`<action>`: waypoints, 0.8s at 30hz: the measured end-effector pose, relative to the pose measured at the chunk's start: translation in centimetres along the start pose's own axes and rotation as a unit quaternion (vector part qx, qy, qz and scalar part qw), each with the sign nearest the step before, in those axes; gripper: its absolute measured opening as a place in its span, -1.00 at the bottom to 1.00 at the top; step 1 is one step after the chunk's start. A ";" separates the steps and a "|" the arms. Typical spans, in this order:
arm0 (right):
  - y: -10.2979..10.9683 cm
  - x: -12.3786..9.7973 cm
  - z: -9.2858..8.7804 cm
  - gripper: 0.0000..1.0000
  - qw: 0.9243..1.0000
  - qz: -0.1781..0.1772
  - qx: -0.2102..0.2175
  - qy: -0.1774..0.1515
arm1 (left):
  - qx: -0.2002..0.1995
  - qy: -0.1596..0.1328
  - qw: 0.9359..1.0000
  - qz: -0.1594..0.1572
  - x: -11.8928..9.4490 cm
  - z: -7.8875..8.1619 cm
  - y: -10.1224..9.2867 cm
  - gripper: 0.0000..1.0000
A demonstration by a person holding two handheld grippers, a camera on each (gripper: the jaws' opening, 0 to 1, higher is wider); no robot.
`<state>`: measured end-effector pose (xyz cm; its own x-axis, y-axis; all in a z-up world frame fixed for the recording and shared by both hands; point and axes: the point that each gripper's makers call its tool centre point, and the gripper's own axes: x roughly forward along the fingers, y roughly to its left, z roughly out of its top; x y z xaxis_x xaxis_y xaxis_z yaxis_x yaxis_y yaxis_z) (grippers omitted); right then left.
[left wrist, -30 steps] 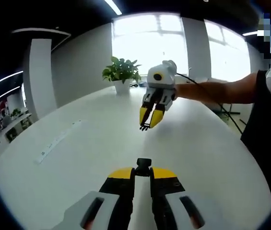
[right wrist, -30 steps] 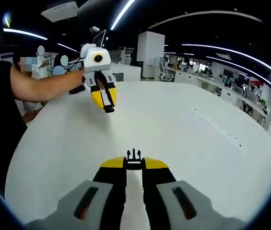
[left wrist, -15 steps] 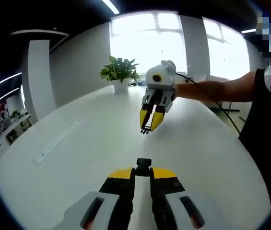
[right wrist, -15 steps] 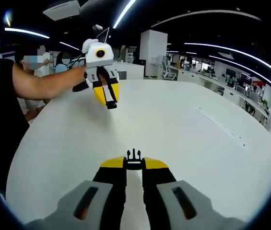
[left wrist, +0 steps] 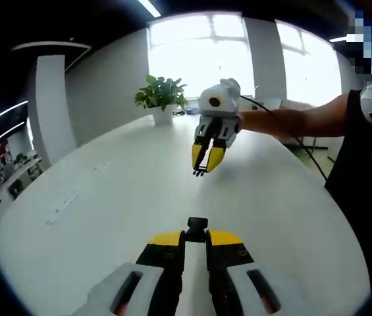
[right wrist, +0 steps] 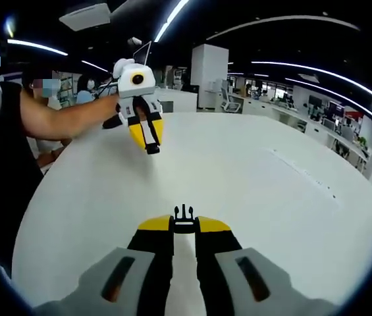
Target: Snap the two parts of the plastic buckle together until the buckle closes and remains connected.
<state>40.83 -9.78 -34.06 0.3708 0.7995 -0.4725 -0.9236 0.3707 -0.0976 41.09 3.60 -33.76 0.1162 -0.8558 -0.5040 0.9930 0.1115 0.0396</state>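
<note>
Above the white desk (left wrist: 93, 217), both claws are held in the air, each carrying one half of the buckle. In the left gripper view, the left claw (left wrist: 197, 238) is clamped narrowly on the socket half (left wrist: 197, 228), a small black block protruding just beyond its tips. In the right gripper view, the right claw (right wrist: 184, 226) is closed narrowly on the pronged half (right wrist: 184, 215), whose black tines stick out ahead of the tips.

Over the last second very little is changed: the opposing claw is seen to drift only slightly in each view, a little upward and sideways, and the two halves are still kept well apart. Seen from the left gripper view, the right claw (left wrist: 202, 166) hangs ahead and above, tips angled down toward the desk; seen from the right gripper view, the left claw (right wrist: 149, 143) hangs ahead and to the left, likewise pointing down.

No closing approach is judged to be under way yet; the prongs and socket remain to be lined up nose to nose, then pressed together until latched
</note>
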 end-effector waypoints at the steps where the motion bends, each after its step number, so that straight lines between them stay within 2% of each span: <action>1: 0.1 0.0 -0.1 -0.78 1.000 0.000 0.000 0.000 | 0.001 0.000 1.000 0.000 0.0 0.0 -0.1 -0.79; 5: 0.9 -0.1 -0.6 -0.78 1.000 0.004 -0.004 0.008 | 0.008 0.004 1.000 -0.001 0.0 -0.1 -0.6 -0.79; 8: 0.6 0.0 -0.5 -0.78 1.000 0.005 -0.005 0.009 | 0.009 0.004 1.000 -0.002 0.1 -0.1 -0.7 -0.79; 24: 1.7 0.3 -1.0 -0.78 1.000 0.012 -0.006 0.013 | 0.014 0.010 1.000 -0.012 0.4 -0.6 -1.9 -0.79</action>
<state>39.27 -9.42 -35.25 0.3460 0.7956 -0.4973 -0.9333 0.3460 -0.0960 39.26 3.36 -34.53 0.0923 -0.8479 -0.5221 0.9957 0.0767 0.0515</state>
